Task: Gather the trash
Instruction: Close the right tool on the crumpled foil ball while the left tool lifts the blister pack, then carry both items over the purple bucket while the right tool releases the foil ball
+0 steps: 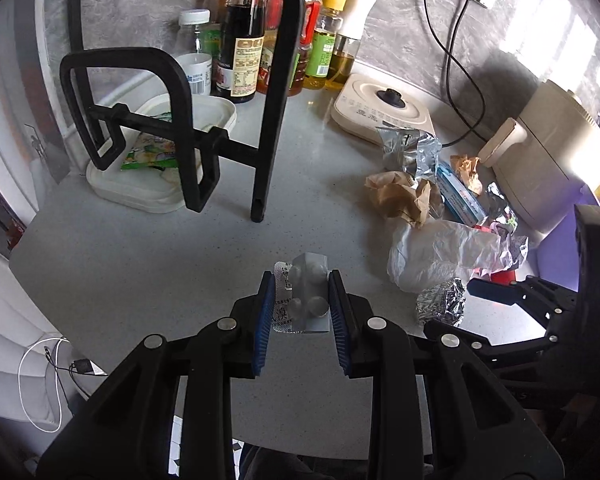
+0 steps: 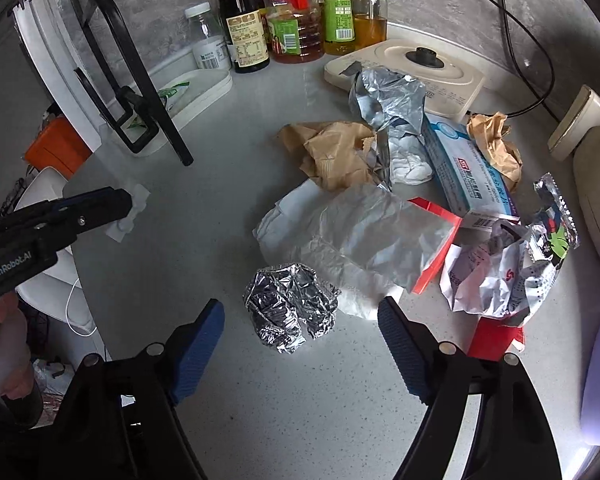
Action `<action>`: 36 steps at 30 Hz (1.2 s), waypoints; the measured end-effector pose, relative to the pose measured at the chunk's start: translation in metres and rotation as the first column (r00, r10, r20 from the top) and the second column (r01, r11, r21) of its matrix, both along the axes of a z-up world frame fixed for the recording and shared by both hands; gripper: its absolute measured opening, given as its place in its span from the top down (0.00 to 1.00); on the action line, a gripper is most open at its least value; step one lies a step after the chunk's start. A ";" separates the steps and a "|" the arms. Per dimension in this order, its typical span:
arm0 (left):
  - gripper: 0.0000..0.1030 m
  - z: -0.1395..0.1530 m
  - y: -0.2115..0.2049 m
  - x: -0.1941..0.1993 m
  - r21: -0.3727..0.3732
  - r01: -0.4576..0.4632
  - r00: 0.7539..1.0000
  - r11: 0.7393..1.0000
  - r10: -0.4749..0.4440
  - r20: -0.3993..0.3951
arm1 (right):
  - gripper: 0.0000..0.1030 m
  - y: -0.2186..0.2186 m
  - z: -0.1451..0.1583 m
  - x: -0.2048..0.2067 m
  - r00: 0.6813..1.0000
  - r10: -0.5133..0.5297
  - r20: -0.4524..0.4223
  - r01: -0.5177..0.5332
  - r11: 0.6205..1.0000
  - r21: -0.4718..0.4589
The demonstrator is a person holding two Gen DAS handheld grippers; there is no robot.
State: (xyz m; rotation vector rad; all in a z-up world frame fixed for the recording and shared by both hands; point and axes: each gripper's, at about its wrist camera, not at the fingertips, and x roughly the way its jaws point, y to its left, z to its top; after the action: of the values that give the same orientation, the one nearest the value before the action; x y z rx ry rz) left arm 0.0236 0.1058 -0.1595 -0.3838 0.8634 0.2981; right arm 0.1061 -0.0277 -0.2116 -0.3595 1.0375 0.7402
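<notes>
Here, in the left wrist view, the left tool (image 1: 300,312) is gripping a small silver pill blister pack with round bubbles (image 1: 300,300), its blue ribbed pads (image 1: 263,320) pressing on the pack's two long edges. The pack is running lengthwise along the fingers, pointing away from the camera, above the pale grey speckled desk (image 1: 140,272). Ahead and to the left, a shallow white plastic tray (image 1: 140,192) is sitting on the desk with a green printed wrapper (image 1: 152,152) already lying in it; judging by that, the tray is serving as the collecting place, so the carried pack probably needs to travel forward and leftward, past the black metal rack frame (image 1: 188,132) standing over the tray. To the right, the heap of crumpled paper and foil is lying well apart from this tool, with the right tool (image 1: 496,292) entering beside it.

Meanwhile, in the right wrist view, the right tool (image 2: 300,320) is standing fairly wide, with nothing pressed between its pads. A crumpled ball of silver aluminium foil (image 2: 290,312) is resting on the desk directly ahead, centred in the gap between the two fingertips and touching neither. It is roughly round, with no long axis to match. Just behind it a crumpled white paper sheet (image 2: 360,240) is lying, so the fingers will likely need to close on the ball alone. This hand is clearly the nearer one to the foil; the left tool (image 2: 96,208) is showing far off at the left edge.
</notes>
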 end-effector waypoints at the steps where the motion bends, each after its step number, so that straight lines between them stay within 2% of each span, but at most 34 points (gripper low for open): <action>1: 0.74 0.004 0.001 -0.004 0.006 -0.012 1.000 1.000 0.012 0.010 | 0.38 0.002 -0.002 0.000 1.000 0.004 -0.002 -0.004 1.000 -0.008; 3: 0.74 0.008 0.003 -0.009 0.012 -0.031 0.999 0.999 0.031 0.023 | 0.53 0.003 -0.005 0.002 1.000 0.009 -0.028 -0.009 1.000 -0.005; 4: 0.74 0.009 0.003 -0.011 0.013 -0.038 0.999 0.999 0.038 0.026 | 0.54 0.002 -0.004 0.003 0.999 0.006 -0.036 -0.006 1.000 0.003; 12: 0.74 0.027 -0.004 -0.010 0.035 -0.043 0.997 0.998 0.041 0.067 | 0.55 -0.023 0.022 -0.004 1.000 0.006 0.009 -0.006 0.997 0.074; 20: 0.73 0.055 -0.034 0.012 0.059 0.046 0.990 0.997 -0.054 0.131 | 0.55 -0.071 0.070 -0.006 0.991 -0.085 0.100 0.066 0.981 0.181; 27: 0.73 0.081 -0.068 0.042 0.076 0.162 0.965 0.984 -0.174 0.197 | 0.55 -0.118 0.116 -0.007 0.969 -0.195 0.154 0.146 0.948 0.282; 36: 0.73 0.099 -0.111 0.078 0.092 0.320 0.910 0.943 -0.333 0.246 | 0.54 -0.162 0.146 -0.012 0.924 -0.315 0.216 0.238 0.917 0.321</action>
State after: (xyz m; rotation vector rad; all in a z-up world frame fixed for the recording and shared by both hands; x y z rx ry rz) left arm 0.1021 -0.0047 -0.0601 -0.2189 0.6469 -0.0428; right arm 0.0943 -0.1894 -0.0656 -0.0491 0.6951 0.5561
